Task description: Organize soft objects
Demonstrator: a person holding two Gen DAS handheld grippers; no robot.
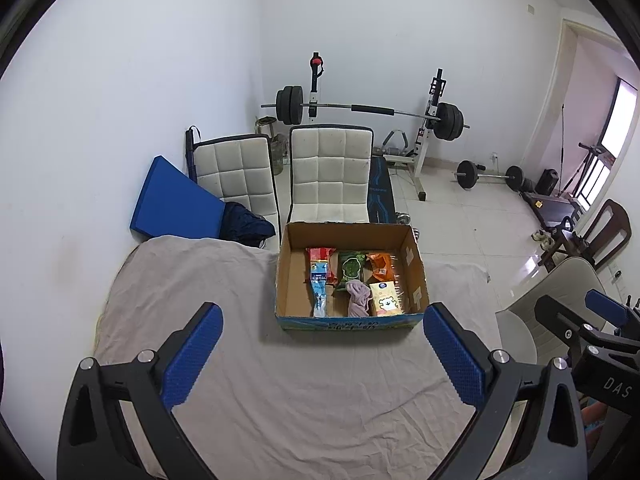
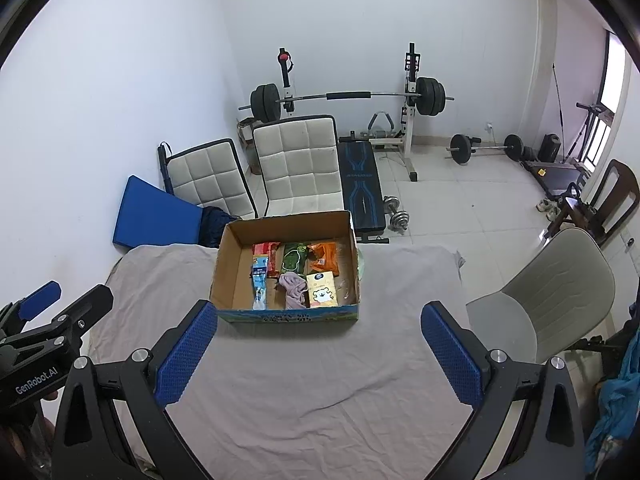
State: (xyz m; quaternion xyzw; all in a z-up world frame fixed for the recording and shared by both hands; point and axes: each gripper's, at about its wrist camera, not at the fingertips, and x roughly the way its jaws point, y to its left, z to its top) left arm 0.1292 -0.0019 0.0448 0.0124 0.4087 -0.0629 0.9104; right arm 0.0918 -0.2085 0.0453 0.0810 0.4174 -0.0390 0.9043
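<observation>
An open cardboard box (image 1: 286,276) (image 2: 224,268) stands on the grey cloth-covered table (image 1: 192,280) (image 2: 400,280). Inside lie a blue-and-white packet (image 1: 319,288) (image 2: 259,280), a red packet (image 1: 320,253), a green packet (image 1: 351,268) (image 2: 293,259), an orange packet (image 1: 378,264) (image 2: 326,258), a pink soft cloth (image 1: 357,298) (image 2: 294,290) and a yellow bear packet (image 1: 386,300) (image 2: 322,294). My left gripper (image 1: 322,354) is open and empty, hovering over the table in front of the box. My right gripper (image 2: 318,354) is also open and empty, at the same distance from the box.
Two white padded chairs (image 1: 328,172) (image 2: 204,176) stand behind the table. A blue mat (image 1: 172,200) leans on the wall. A beige chair (image 2: 552,292) stands right of the table. A barbell rack (image 2: 348,98) and weights stand at the back.
</observation>
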